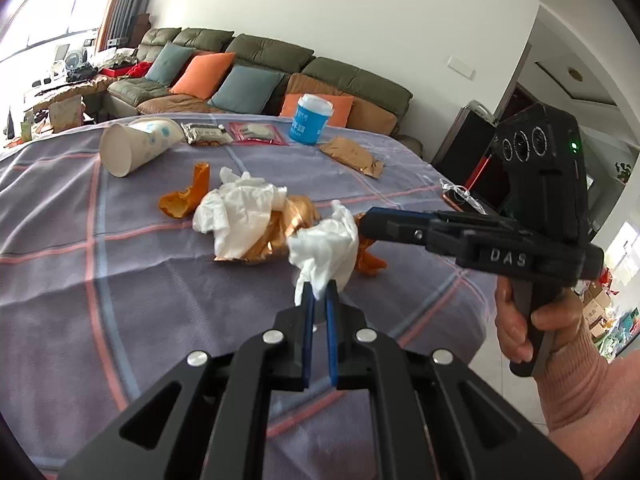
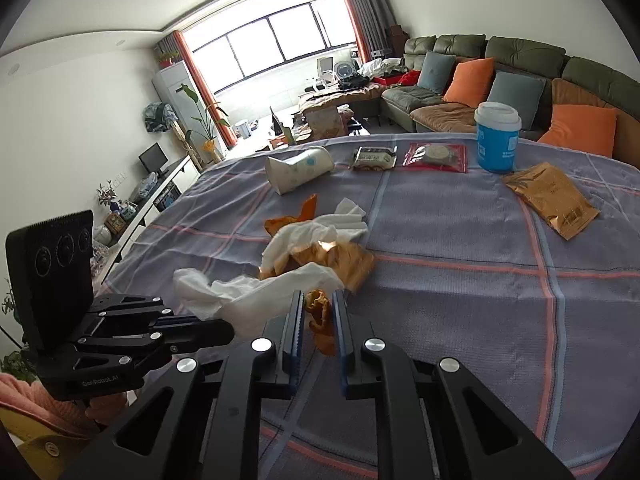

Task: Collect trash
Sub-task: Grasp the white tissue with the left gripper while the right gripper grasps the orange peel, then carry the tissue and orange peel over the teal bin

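In the left wrist view, the left gripper [image 1: 319, 294] was seen at lower centre, its jaws narrowed onto a crumpled white tissue [image 1: 326, 250] that stood just above the fingertips. The right gripper [image 1: 370, 220] was seen reaching in from the right of the frame, its tip at an orange peel scrap [image 1: 370, 262] directly behind the tissue. On the cloth-covered counter [image 1: 120, 280], one tipped paper cup [image 1: 134, 146], one blue cup [image 1: 311, 120], three flat packets at the top of the frame, one further tissue [image 1: 240, 210] and one copper wrapper [image 1: 298, 220] were counted.

In the right wrist view, the right gripper [image 2: 317, 312] was seen at lower centre, jaws drawn narrow around the peel scrap [image 2: 320, 320], whose long axis ran down along the fingers. The held tissue [image 2: 248, 296] was stretched leftward from there to the left gripper [image 2: 224, 330] at lower left. The remaining pile lay just beyond, nearer the right gripper.
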The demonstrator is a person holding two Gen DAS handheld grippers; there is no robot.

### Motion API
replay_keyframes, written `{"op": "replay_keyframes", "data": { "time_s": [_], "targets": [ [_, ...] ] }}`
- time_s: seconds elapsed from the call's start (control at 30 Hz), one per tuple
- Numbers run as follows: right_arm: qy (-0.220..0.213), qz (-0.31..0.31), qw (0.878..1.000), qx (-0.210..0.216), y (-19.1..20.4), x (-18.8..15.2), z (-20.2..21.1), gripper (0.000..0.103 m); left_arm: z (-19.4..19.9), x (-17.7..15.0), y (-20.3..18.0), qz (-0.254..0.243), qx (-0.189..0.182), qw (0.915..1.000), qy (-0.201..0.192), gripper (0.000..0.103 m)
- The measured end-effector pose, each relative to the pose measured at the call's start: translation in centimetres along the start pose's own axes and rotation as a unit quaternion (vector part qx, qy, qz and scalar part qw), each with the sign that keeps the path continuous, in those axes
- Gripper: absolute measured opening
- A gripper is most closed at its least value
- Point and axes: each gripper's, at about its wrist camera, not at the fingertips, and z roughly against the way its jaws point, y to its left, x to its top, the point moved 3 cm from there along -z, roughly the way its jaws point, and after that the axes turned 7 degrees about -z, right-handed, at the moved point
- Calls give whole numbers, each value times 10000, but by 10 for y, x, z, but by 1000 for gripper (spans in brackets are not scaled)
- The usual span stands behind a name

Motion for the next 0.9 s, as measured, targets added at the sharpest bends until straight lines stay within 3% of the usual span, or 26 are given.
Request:
{"op": "replay_keyframes", "data": {
  "time_s": [0.2,0.5,0.9],
  "targets": [
    [-93,149,9998,131,15,5,8,13,24,-7,5,19,163,9997,-170,7],
    [-149,388,9964,745,54,15,15,12,71,-22,27,312,534,9969,-491,7],
    [149,748,9844,1584,121,21,-34,12,132,-42,63,865,1279,9840,-885,7]
  ]
}}
